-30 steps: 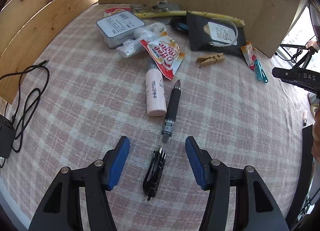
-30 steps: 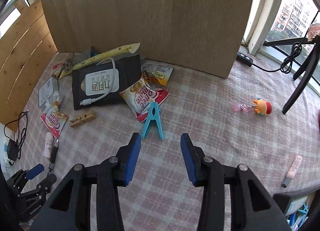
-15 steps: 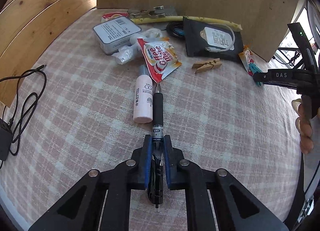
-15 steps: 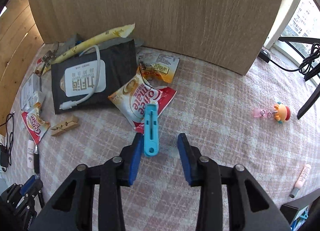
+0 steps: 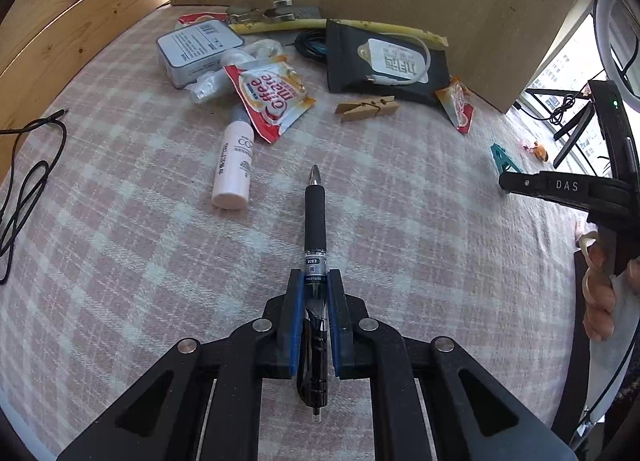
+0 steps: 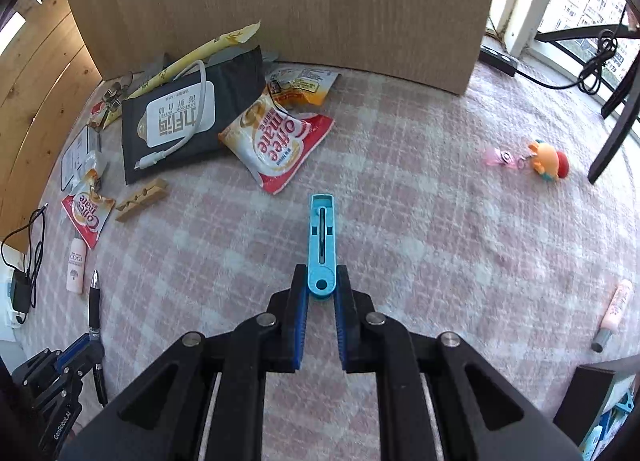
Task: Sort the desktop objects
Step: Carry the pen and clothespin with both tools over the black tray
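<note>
My left gripper (image 5: 314, 281) is shut on a black pen (image 5: 315, 221), whose tip points away over the checked cloth. My right gripper (image 6: 321, 281) is shut on a blue plastic clothes peg (image 6: 321, 237), which sticks out forward above the cloth. In the right wrist view the left gripper (image 6: 90, 341) and the pen (image 6: 94, 305) show at the lower left. In the left wrist view the right gripper's black body (image 5: 560, 187) and the peg (image 5: 502, 159) show at the right edge.
Near the wooden back board lie a black wet-wipe pack (image 6: 192, 117), two Coffee-mate sachets (image 6: 276, 145) (image 5: 272, 97), a wooden peg (image 5: 366, 108), a small white bottle (image 5: 235, 165) and a grey tin (image 5: 198, 49). A toy keychain (image 6: 544, 159) and pink tube (image 6: 614, 309) lie right. Cables (image 5: 24, 181) lie left.
Both grippers closed: the left on the pen, the right on the blue peg. Both objects have since been lifted and drawn back from the pile.
</note>
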`<action>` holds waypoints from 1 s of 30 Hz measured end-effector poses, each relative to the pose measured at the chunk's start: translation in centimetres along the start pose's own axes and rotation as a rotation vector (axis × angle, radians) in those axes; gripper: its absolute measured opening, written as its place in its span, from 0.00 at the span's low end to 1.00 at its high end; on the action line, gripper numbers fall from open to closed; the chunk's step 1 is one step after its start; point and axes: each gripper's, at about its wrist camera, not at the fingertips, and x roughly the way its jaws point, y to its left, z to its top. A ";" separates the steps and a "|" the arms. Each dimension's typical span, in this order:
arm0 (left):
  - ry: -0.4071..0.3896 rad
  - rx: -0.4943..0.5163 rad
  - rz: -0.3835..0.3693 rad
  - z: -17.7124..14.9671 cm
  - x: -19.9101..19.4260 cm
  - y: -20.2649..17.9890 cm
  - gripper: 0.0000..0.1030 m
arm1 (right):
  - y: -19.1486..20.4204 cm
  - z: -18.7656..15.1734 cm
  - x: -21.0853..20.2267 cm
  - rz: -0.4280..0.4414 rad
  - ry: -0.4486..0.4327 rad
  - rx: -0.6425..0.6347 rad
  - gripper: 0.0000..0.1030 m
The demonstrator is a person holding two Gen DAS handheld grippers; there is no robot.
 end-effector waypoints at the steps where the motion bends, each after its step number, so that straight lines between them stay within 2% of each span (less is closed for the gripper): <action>1: 0.000 0.003 -0.006 0.0 0.0 -0.3 0.10 | -0.4 -0.5 -0.4 0.004 -0.003 0.007 0.12; 8: -0.011 0.073 -0.053 0.6 -0.7 -4.2 0.10 | -4.1 -3.6 -5.0 0.008 -0.054 0.068 0.12; 14: -0.018 0.172 -0.111 1.2 -1.6 -9.6 0.10 | -7.6 -5.0 -9.4 -0.022 -0.112 0.153 0.12; 22: 0.012 0.344 -0.221 0.4 -2.1 -19.2 0.10 | -15.4 -10.1 -15.3 -0.115 -0.171 0.296 0.12; 30: 0.051 0.544 -0.346 -3.1 -3.7 -30.4 0.10 | -22.6 -15.2 -18.9 -0.203 -0.191 0.436 0.12</action>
